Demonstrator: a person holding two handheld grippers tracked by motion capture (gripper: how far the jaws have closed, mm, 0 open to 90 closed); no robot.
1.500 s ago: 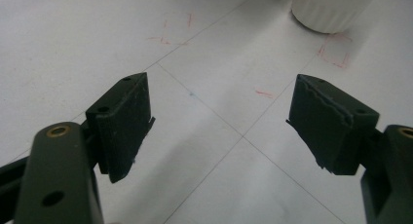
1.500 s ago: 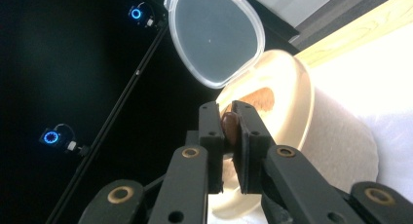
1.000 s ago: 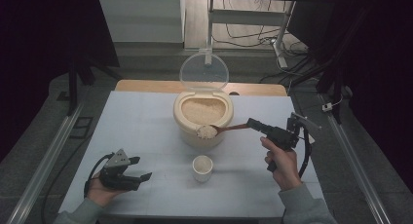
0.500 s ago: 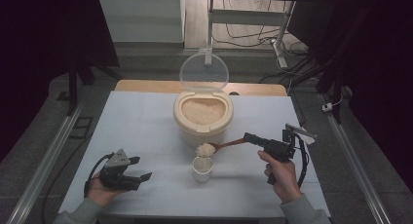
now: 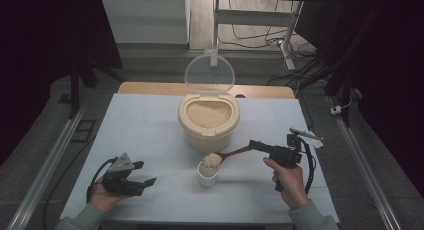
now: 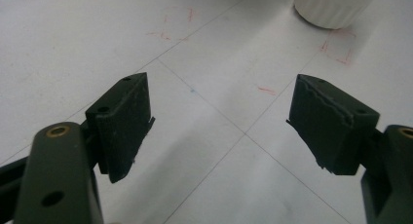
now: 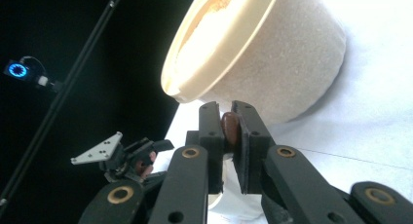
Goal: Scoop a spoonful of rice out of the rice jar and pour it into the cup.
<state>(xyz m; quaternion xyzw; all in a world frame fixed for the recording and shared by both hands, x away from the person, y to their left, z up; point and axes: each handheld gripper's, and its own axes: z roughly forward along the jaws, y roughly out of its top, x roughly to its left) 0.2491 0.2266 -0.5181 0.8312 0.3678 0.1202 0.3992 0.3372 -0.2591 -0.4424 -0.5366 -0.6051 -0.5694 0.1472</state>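
Observation:
A beige rice container (image 5: 208, 121) stands mid-table, full of rice, with its clear lid (image 5: 209, 74) raised behind it. In front of it is a small white cup (image 5: 208, 174). My right gripper (image 5: 256, 144) is shut on the handle of a brown wooden spoon (image 5: 236, 152). The spoon's bowl carries a heap of rice (image 5: 213, 160) just over the cup's mouth. In the right gripper view the pads (image 7: 228, 117) clamp the spoon handle (image 7: 229, 127), with the container (image 7: 272, 53) beyond. My left gripper (image 5: 146, 173) rests on the table at the left, open (image 6: 219, 117) and holding nothing.
The white table (image 5: 150, 125) has faint red marks and grid lines (image 6: 175, 24). The cup's base (image 6: 336, 7) lies ahead and to the right of the left jaws. Metal rails (image 5: 50, 160) run along both table sides. A wooden board (image 5: 150, 88) lies at the far edge.
My right gripper has carried the loaded spoon from the container's front rim down and toward me, to just over the cup. The left gripper has stayed still.

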